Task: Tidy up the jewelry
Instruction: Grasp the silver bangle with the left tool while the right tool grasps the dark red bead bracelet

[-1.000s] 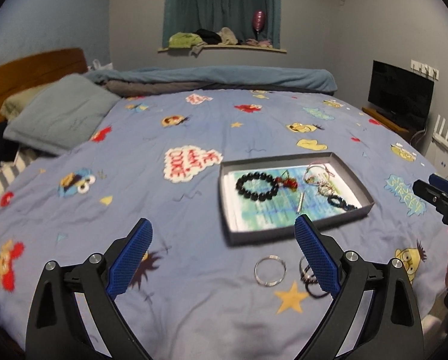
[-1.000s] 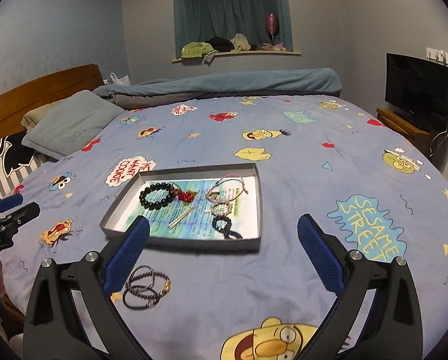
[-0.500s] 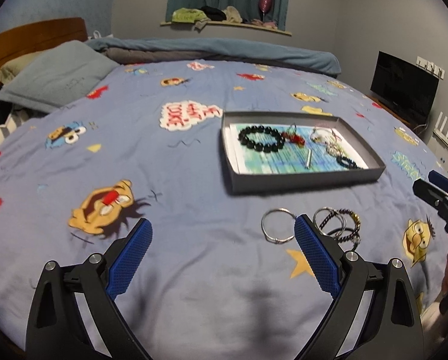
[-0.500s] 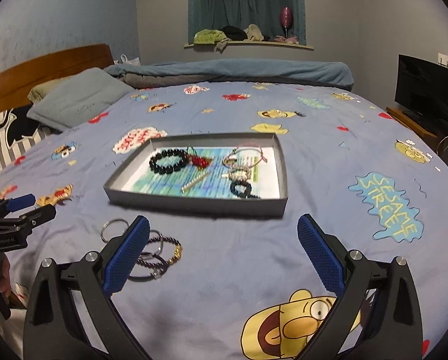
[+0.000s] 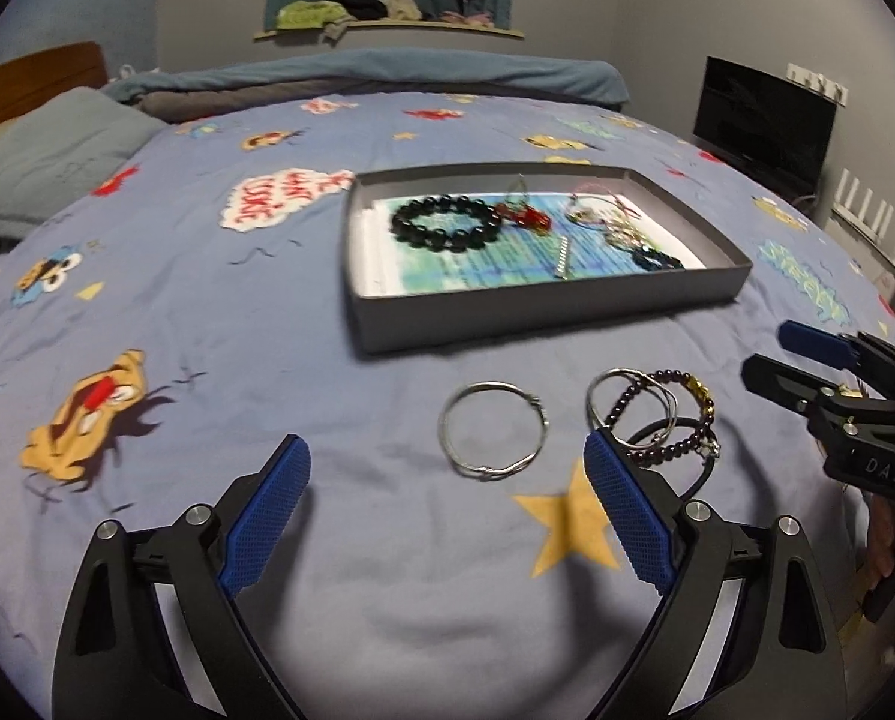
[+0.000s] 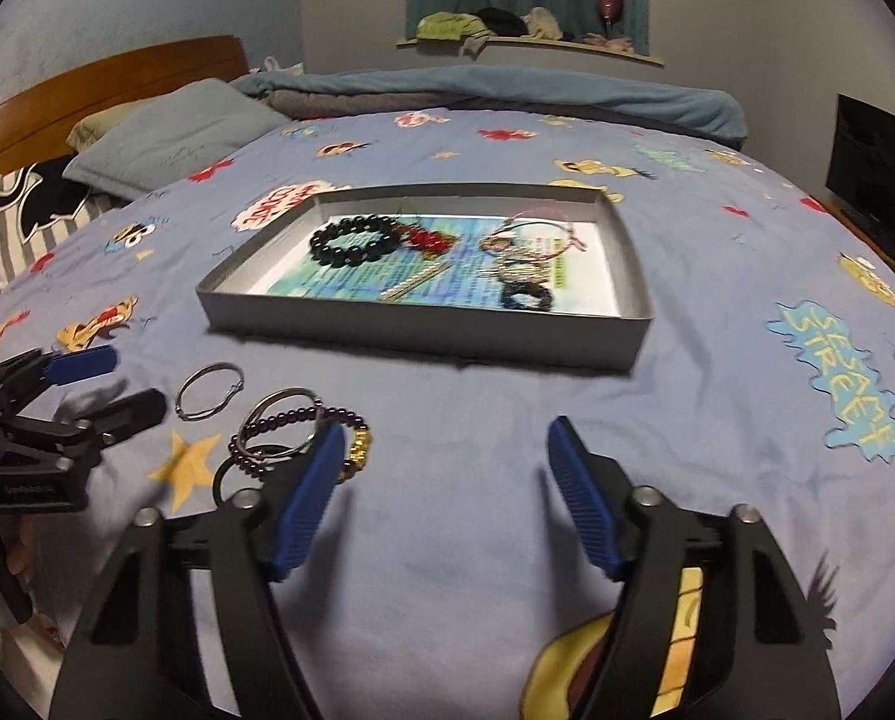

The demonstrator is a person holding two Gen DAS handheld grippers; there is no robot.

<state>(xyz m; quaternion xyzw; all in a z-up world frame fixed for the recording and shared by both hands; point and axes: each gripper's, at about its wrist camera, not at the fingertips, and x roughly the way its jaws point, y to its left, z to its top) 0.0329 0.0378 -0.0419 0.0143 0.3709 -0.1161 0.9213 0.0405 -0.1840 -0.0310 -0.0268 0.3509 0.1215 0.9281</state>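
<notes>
Left wrist: my left gripper (image 5: 447,480) hangs spread and empty above the bedspread (image 5: 177,312), the silver ring (image 5: 493,431) lying between its fingers. Bracelets (image 5: 663,420) are piled just right of it; the tray (image 5: 543,312) beyond already holds jewelry. I judge this the approach; next, descend and pinch the ring's rim. "DAS" reads on the other tool.

Right wrist: right gripper (image 6: 444,492) spread, empty, over bare cloth beside the bracelets (image 6: 291,432). "SESAME STREET" print (image 6: 843,378) legible.

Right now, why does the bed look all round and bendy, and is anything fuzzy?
Both wrist views use fisheye lenses, so the bedspread bulges and corners go black. Left view: the tray is slightly smeared. Right view: the silver ring looks soft.
</notes>
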